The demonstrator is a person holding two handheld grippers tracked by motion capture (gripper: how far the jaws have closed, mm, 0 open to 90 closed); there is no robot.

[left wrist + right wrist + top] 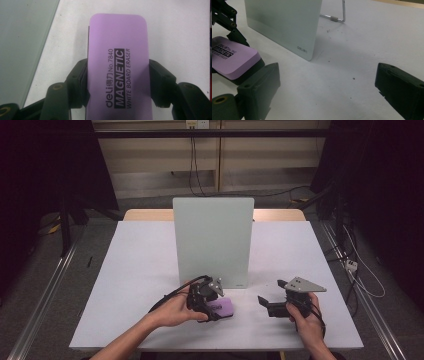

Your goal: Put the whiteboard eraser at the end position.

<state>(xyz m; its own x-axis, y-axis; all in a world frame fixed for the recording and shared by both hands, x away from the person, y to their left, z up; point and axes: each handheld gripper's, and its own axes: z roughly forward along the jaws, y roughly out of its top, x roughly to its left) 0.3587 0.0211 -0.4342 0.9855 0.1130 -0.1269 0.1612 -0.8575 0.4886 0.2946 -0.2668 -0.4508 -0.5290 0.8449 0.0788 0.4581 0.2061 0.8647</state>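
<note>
My left gripper (pixel 216 306) is shut on a purple whiteboard eraser (pixel 225 307), low over the table just in front of the board. The pads (pixel 81 77) press on its long sides in the left gripper view, where the eraser (pixel 117 62) shows black print reading "MAGNETIC WHITE BOARD ERASER". The eraser (pixel 232 58) has a black felt underside; whether it touches the table I cannot tell. A pale upright whiteboard (pixel 213 240) stands mid-table. To the right, my right gripper (pixel 270 292) stands open with nothing in it and points left toward the eraser; its jaws are wide apart around bare table (pixel 329 82).
The white table (pixel 140 270) has free room left and right of the whiteboard (pixel 284 22). A wire stand leg (pixel 339 13) props the board from behind. A wooden edge (pixel 280 215) lies at the table's far side. Cables (pixel 365 275) run along the floor on the right.
</note>
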